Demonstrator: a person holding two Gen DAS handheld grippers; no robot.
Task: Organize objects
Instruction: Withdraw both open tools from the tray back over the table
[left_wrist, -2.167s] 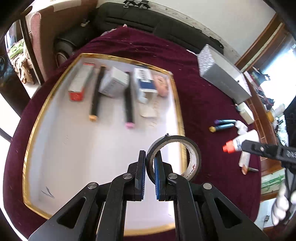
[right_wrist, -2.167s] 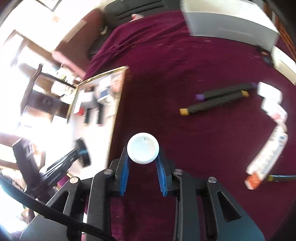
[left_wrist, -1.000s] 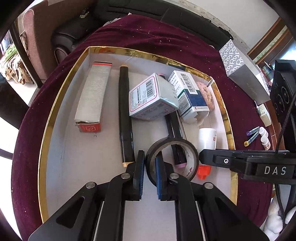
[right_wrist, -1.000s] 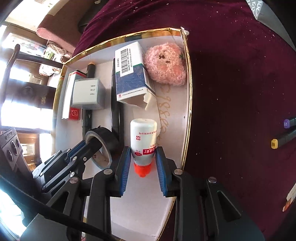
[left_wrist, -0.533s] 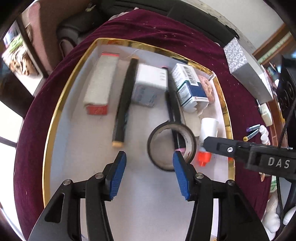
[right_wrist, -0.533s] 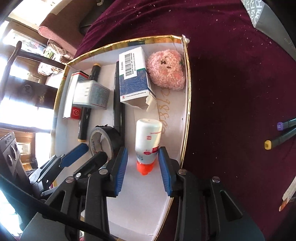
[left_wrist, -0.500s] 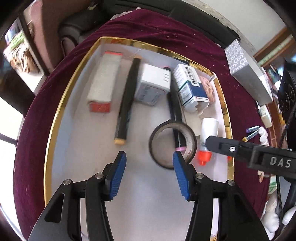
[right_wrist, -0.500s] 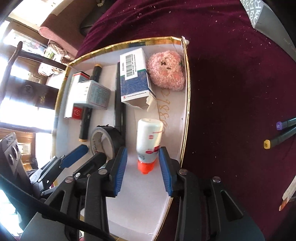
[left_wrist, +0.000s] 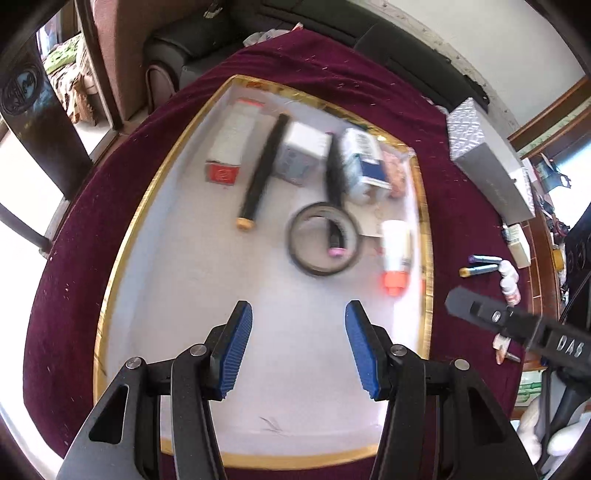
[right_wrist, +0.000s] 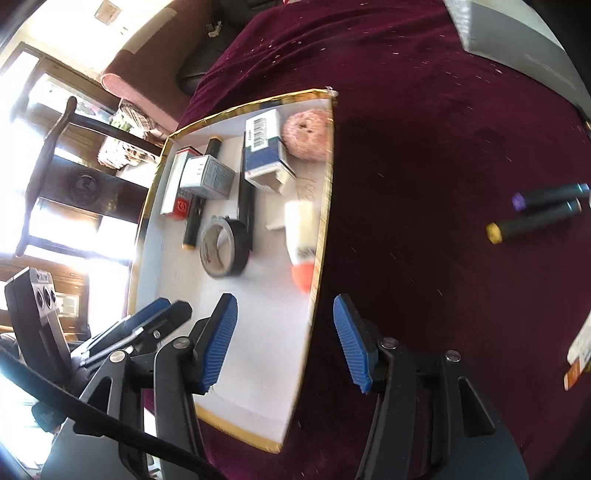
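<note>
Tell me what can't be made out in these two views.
- Left wrist view: box labels in the tray, smeared by motion blur.
- Right wrist view: bottle print, blurred.
- Right wrist view: grey box, cut off by the top edge.
- Right wrist view: carton, cut off by the right edge.

**A lived-in home room**

A maroon velvet cloth (left_wrist: 332, 74) covers the desk. At twelve o'clock in the left wrist view sits a black sofa (left_wrist: 332, 29); at ten o'clock in the right wrist view, a dark carved wooden chair (right_wrist: 55, 147) stands before sunlit windows (right_wrist: 22, 92).
</note>
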